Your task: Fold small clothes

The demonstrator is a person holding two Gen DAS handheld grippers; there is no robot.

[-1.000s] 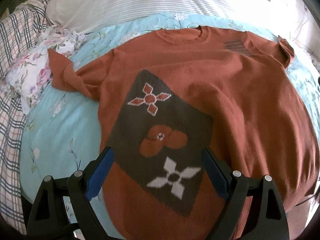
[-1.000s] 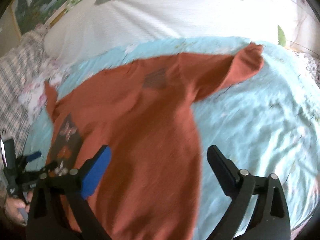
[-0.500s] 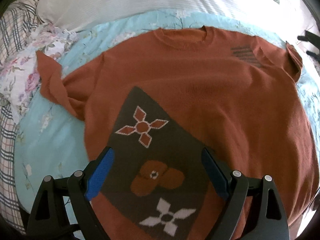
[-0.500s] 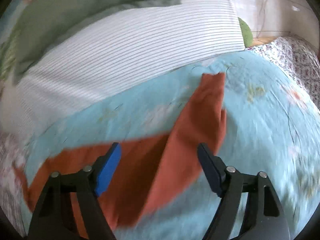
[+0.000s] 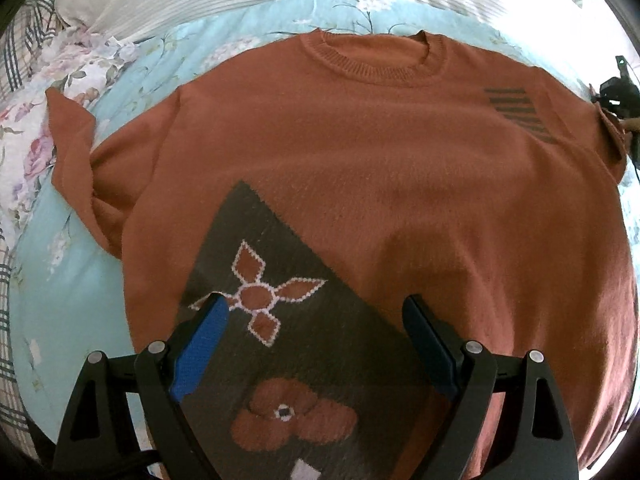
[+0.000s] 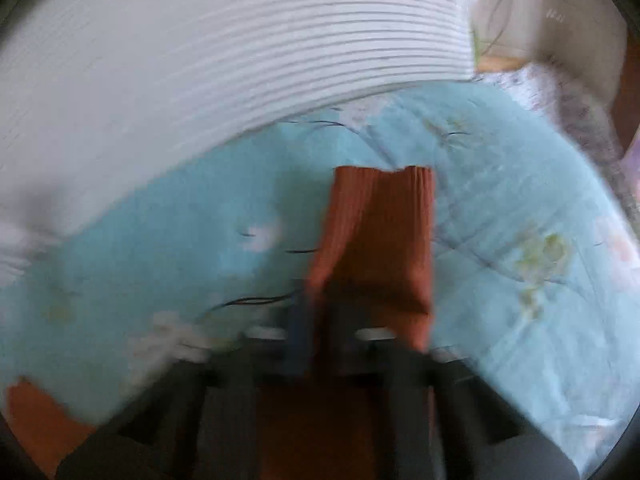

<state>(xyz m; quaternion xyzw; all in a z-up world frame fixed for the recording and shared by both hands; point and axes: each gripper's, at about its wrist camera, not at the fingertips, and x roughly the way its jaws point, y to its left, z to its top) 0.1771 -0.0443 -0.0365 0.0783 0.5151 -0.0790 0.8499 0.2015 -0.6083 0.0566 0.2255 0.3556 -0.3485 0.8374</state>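
A rust-orange knitted sweater (image 5: 360, 152) lies face up on the pale blue bedspread (image 5: 72, 280), collar at the far side. Its front carries a dark brown patch (image 5: 304, 344) with flower motifs. My left gripper (image 5: 316, 340) hovers open over that patch, nothing between its fingers. The sweater's left sleeve (image 5: 76, 152) lies bent on the bedspread. In the right wrist view, blurred by motion, my right gripper (image 6: 320, 320) is shut on the sweater's right sleeve (image 6: 380, 236) below its ribbed cuff. That gripper (image 5: 618, 92) also shows small at the sweater's right shoulder.
A white striped pillow (image 6: 224, 60) lies along the far side of the bed. Floral fabric (image 5: 60, 80) and a plaid cloth (image 5: 8, 320) are bunched at the left. A patterned cover (image 6: 576, 112) borders the bed on the right.
My right gripper swept right across the sweater to the right sleeve and shut on it near the cuff. My left gripper moved up over the patch, still open.
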